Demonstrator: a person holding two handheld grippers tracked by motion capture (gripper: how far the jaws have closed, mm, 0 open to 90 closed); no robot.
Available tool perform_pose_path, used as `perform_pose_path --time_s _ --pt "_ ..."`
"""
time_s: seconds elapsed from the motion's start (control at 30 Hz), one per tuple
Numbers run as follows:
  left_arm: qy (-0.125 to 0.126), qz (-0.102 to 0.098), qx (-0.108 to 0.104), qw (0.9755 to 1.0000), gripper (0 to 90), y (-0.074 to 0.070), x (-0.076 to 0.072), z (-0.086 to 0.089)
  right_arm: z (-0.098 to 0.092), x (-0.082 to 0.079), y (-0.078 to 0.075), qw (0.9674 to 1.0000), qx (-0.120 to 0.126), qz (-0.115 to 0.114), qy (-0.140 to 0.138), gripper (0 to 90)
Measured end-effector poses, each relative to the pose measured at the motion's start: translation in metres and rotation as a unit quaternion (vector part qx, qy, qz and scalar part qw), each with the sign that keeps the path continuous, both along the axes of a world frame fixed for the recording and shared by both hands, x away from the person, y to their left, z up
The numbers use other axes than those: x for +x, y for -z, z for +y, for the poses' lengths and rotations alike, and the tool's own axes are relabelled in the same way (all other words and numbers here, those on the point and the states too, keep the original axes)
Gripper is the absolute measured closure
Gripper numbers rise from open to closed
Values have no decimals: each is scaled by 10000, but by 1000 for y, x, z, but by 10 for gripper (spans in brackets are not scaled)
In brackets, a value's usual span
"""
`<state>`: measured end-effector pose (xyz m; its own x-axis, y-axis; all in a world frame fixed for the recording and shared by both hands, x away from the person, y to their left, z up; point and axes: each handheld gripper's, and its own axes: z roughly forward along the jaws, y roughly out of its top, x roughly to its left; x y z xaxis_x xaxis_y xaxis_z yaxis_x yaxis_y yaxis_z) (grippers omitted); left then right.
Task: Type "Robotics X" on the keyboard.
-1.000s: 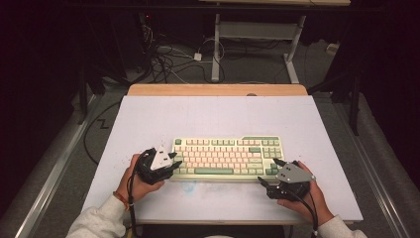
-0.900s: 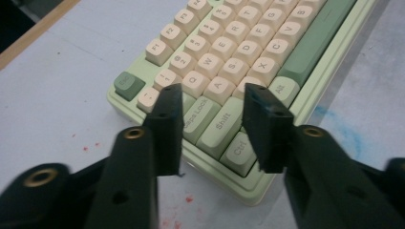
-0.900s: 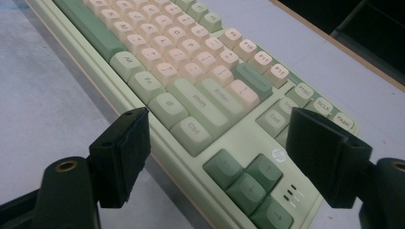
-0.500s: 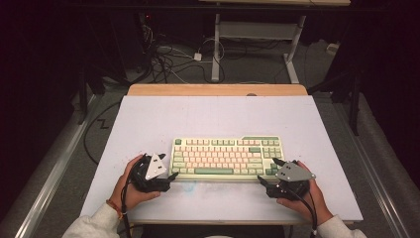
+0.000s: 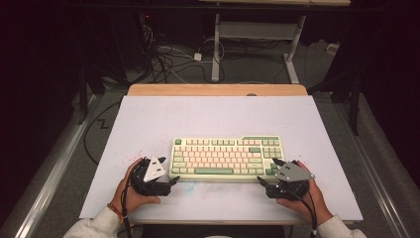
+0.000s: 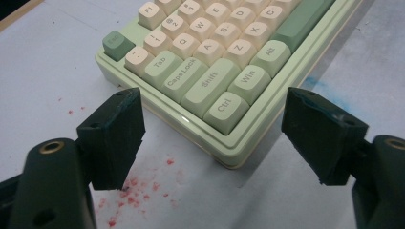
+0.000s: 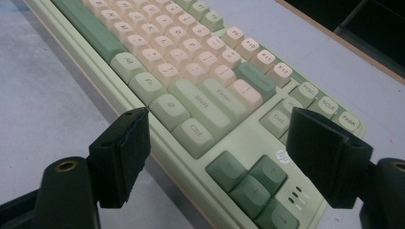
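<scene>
A pale green keyboard (image 5: 225,157) with cream and green keys lies flat in the near half of the white table (image 5: 213,119). My left gripper (image 5: 171,173) is open at the keyboard's near left corner; in the left gripper view that corner and the Ctrl key (image 6: 225,106) sit between the spread jaws of the left gripper (image 6: 212,105), untouched. My right gripper (image 5: 266,172) is open at the near right corner. In the right gripper view, the right gripper (image 7: 220,124) has its jaws on either side of the keyboard (image 7: 191,62) above the arrow keys (image 7: 250,183).
Red specks (image 6: 143,183) and a faint blue smear (image 6: 310,81) mark the table by the keyboard's left corner. A wooden strip (image 5: 218,89) runs along the table's far edge. Beyond it are floor cables (image 5: 168,59) and a white desk frame (image 5: 257,34).
The left gripper has drawn back a little toward the person and to the left, from the keyboard's left end to its near left corner. The right gripper has stayed put.
</scene>
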<state>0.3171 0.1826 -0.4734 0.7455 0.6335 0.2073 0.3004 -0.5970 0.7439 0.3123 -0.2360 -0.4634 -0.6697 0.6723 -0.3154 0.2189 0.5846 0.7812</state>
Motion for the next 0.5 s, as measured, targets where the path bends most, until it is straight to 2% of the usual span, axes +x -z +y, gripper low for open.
perform_pose_path --time_s 0.1,0.3,0.37,0.47,0.5 --pt "48 -2 -75 10000 244 -3 0 -3 0 0 1 10000 -15 5 -2 233" --pt "156 54 -37 9999 347 -6 2 -11 1 0 1 10000 -35 12 -22 233" --pt "220 108 -109 9996 379 -6 3 -12 1 0 1 10000 -54 8 -32 233" --pt "299 196 -158 9992 478 -8 5 -13 1 0 1 10000 -52 17 -26 233" --pt "309 208 -160 9992 545 -9 5 -13 1 0 1 10000 -52 20 -28 233"
